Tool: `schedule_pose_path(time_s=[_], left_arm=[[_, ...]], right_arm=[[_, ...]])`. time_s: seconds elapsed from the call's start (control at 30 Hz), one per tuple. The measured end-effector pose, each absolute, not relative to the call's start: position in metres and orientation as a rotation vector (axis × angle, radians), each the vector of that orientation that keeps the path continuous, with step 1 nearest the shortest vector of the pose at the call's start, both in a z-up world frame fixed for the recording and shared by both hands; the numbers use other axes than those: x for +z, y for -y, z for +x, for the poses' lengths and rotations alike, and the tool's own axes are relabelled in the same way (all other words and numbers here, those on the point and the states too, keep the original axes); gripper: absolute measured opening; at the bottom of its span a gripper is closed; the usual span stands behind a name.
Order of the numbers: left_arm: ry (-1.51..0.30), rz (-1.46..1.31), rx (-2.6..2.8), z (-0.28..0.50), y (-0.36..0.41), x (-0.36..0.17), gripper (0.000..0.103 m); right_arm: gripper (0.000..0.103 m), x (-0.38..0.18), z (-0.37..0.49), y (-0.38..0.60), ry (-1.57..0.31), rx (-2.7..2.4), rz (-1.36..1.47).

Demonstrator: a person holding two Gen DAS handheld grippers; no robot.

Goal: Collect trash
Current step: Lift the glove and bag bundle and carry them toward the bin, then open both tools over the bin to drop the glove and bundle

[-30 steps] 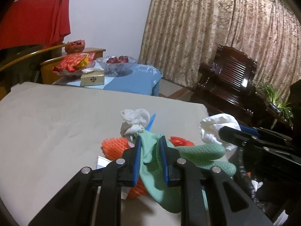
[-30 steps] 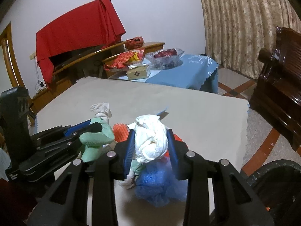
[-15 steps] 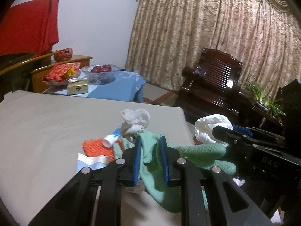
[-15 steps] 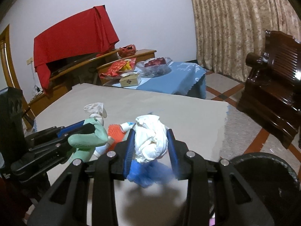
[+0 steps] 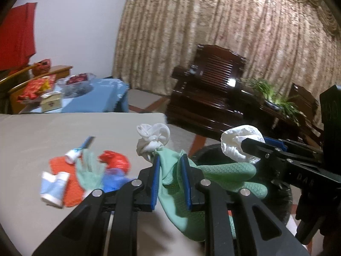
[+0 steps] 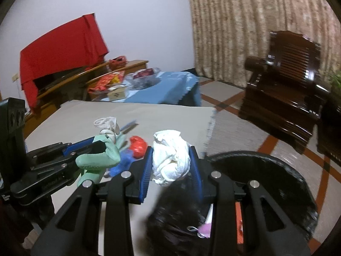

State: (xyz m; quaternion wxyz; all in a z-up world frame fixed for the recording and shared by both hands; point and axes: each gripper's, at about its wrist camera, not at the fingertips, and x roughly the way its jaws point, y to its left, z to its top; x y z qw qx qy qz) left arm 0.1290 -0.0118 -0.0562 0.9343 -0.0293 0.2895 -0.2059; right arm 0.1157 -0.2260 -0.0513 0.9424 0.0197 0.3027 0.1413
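The left gripper [image 5: 170,179] pinches a green glove [image 5: 213,170] with a white knot [image 5: 152,137] at its top; most of the glove hangs loose below and to the right of the jaws. The right gripper [image 6: 171,166] squeezes a white wad [image 6: 170,162] between its blue pads [image 6: 146,170]. Just under and ahead of the right jaws gapes the black bin [image 6: 266,170], with some scraps already inside.

The risks, as I judge them: the glove is held only by a fold, so it could slide out short of the bin, or its dangling fingers could drape over the rim and hang there on release. The wad is soft and may cling to a pad when the jaws part. The two grippers are close together, and letting go at once could make them knock.

More trash lies on the table [image 5: 42,132], left of and beyond the left jaws: an orange net [image 5: 70,183], small tubes [image 5: 53,189], a second glove [image 5: 89,172], a red wrapper [image 5: 115,160] and something blue [image 5: 115,179].

The table is covered in plain beige cloth. Beyond it stand a blue-clothed side table [image 6: 166,89], a dark wooden armchair [image 6: 287,81], patterned curtains [image 5: 234,42] and a red cloth [image 6: 61,51] draped over furniture.
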Motion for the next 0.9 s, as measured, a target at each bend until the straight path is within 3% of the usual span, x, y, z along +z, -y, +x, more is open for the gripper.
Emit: schedule_pose_path(time_s=[0.63, 0.77, 0.8, 0.9], left_arm=[[-0.644, 0.001, -0.659, 0.134, 0.135, -0.086, 0.02], [-0.657, -0.005, -0.68, 0.137, 0.146, -0.088, 0.034], [-0.656, -0.006, -0.68, 0.137, 0.146, -0.088, 0.041], [-0.651, -0.007, -0.676, 0.138, 0.142, -0.086, 0.048]], right_arm=[[0.035, -0.081, 0.082, 0.331, -0.651, 0.008, 0.079], [0.041, -0.084, 0.083, 0.339, -0.659, -0.027, 0.081], [0.047, -0.086, 0.082, 0.341, -0.659, -0.038, 0.082], [0.059, -0.086, 0.08, 0.345, -0.651, -0.055, 0.082]])
